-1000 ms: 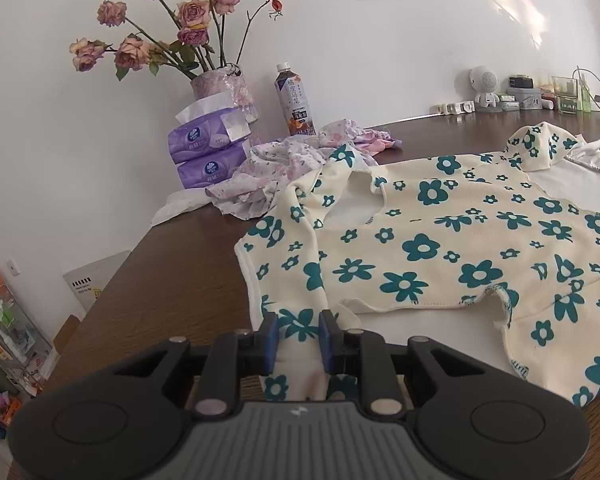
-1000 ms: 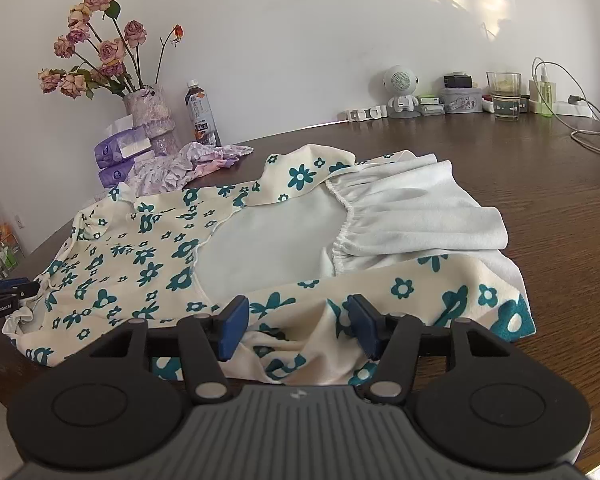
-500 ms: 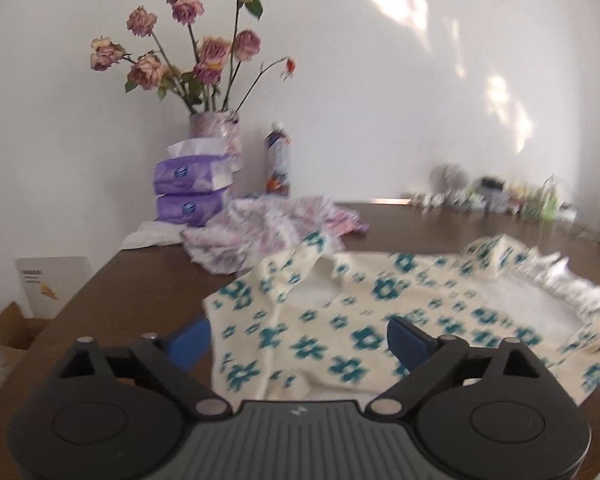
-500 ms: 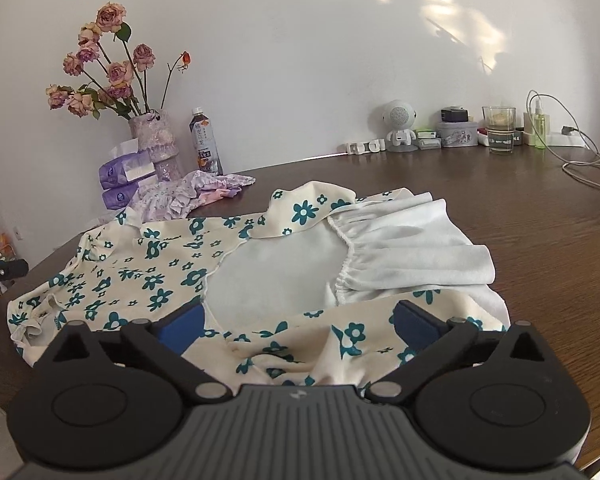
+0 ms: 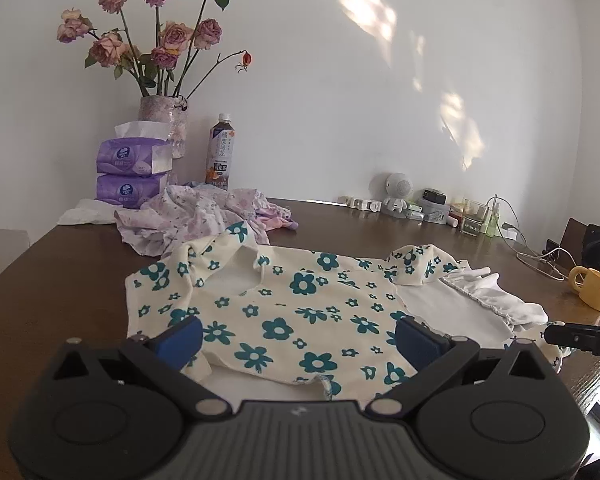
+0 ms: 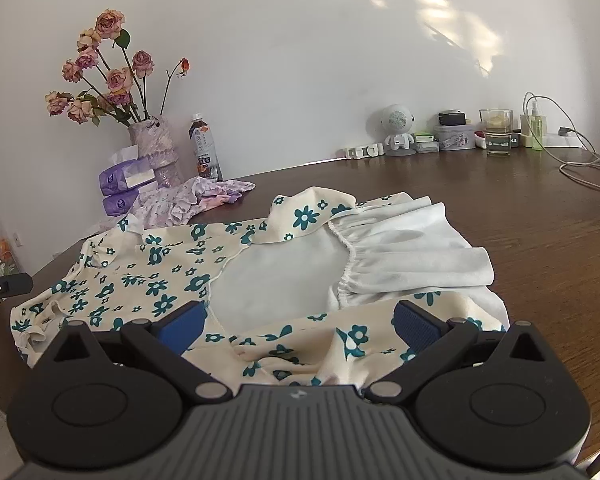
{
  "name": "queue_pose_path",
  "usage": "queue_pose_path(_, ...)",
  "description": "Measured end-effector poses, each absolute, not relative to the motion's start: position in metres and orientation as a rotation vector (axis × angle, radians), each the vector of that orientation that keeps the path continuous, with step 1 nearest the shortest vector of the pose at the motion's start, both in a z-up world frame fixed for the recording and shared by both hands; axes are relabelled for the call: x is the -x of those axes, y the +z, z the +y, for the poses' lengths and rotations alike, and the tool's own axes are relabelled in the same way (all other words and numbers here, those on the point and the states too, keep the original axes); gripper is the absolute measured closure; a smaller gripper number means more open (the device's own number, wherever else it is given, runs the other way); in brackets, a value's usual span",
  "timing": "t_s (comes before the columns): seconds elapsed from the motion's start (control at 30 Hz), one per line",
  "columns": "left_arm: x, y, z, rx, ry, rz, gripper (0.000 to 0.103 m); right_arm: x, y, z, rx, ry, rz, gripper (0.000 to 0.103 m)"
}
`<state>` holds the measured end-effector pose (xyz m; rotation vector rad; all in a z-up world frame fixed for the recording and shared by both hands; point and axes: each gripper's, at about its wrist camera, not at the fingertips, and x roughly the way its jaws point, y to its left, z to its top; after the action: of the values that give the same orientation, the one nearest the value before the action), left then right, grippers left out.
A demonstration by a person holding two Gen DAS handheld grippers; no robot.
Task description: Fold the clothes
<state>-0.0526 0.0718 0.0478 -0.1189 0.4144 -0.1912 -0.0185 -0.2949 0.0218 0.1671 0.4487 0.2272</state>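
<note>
Both the left gripper point(image 5: 298, 338) and right gripper point(image 6: 298, 326) have let go, jaws now spread wide and empty above the floral dress point(image 5: 292, 312), which lies part-folded on the table point(image 6: 540, 232) near the flower vase point(image 5: 164, 124), so one fold looks finished.

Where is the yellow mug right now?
Only the left wrist view shows the yellow mug: far right on the table, beyond the floral garment.

floral garment point(image 6: 140, 280), splayed right hand-held gripper point(image 6: 298, 326)

soft matt cloth dress point(image 5: 300, 312) on glossy, seemingly wooden table point(image 6: 540, 240).
</note>
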Motion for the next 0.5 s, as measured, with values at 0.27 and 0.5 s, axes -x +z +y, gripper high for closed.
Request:
queue_pose_path(0.27,0.051,0.043,0.064,0.104,-0.222,0.446,0.0,0.024,0.021,-0.3,-0.203,0.248,0.417,0.0)
queue_pose_path(0.5,0.056,0.043,0.047,0.019,-0.262,0.458,0.0,0.04,0.024,-0.31,-0.171,0.278,0.357,0.0)
